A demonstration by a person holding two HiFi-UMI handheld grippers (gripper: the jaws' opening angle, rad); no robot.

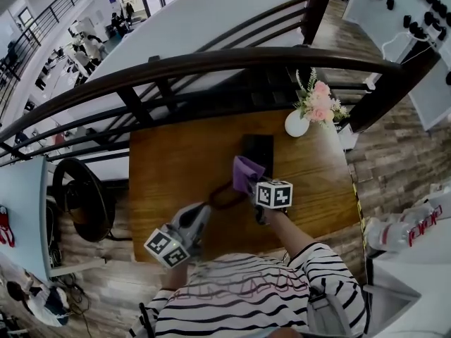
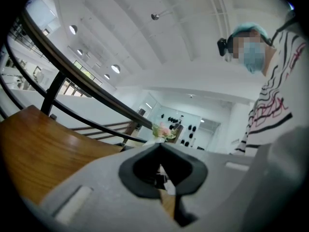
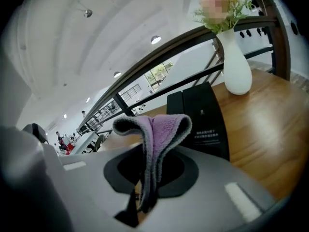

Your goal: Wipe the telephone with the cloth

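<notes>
A telephone (image 1: pixel 258 148) lies on the table (image 1: pixel 176 160), right of centre and toward the far edge. A vase of flowers (image 1: pixel 297 123) stands near it on the right, at the table's far right corner. A railing (image 1: pixel 211 62) runs behind the table. The cloth (image 1: pixel 244 172), pinched in the right gripper (image 1: pixel 248 182), sits at the telephone's near end. The left gripper (image 1: pixel 211 204) is to its left, nearer the person (image 1: pixel 261 294) at the table's near edge.
</notes>
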